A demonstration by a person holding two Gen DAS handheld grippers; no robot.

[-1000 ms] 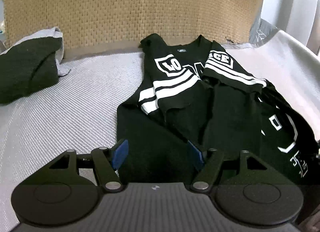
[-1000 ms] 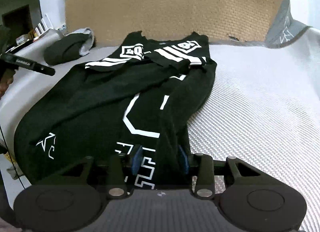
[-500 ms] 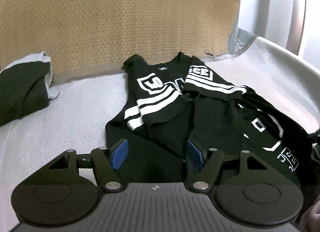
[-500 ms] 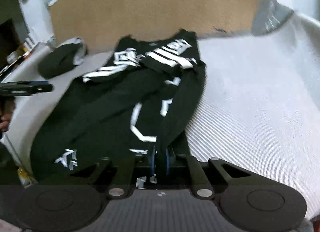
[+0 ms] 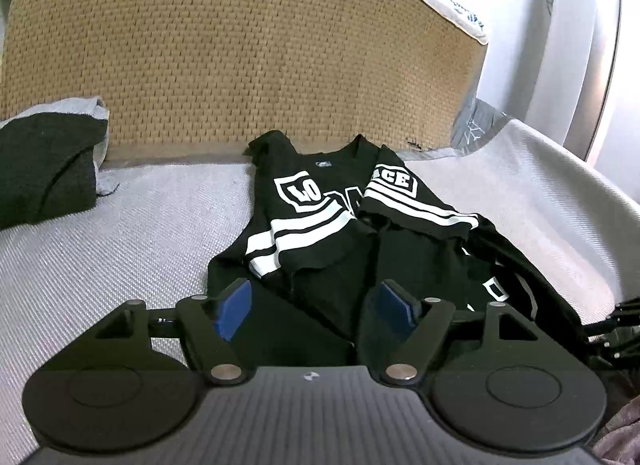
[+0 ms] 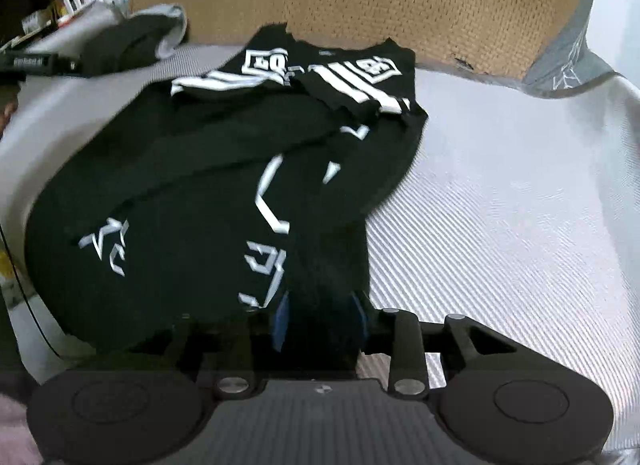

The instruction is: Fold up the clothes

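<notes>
A black shirt (image 5: 320, 233) with white stripes and lettering lies crumpled on the grey woven bed cover (image 5: 140, 225), its collar toward the headboard. My left gripper (image 5: 314, 309) hovers over the shirt's near hem. Its jaws are opening, and the blue pads stand wide apart without pressing the cloth. In the right wrist view the same shirt (image 6: 200, 185) spreads to the left. My right gripper (image 6: 320, 317) sits at its near edge, jaws opening, with a bunch of black cloth between the blue pads.
A tan woven headboard (image 5: 240, 65) stands behind the bed. A dark folded garment (image 5: 44, 169) with a grey edge lies at the back left. Bare bed cover (image 6: 500, 205) stretches to the right of the shirt. A white wall and cluttered shelves border the bed.
The right jaws pinched the shirt's edge half a second ago and have spread again, with the gripper slightly raised. The left gripper tilted upward, showing more headboard, and its jaws widened slightly.
</notes>
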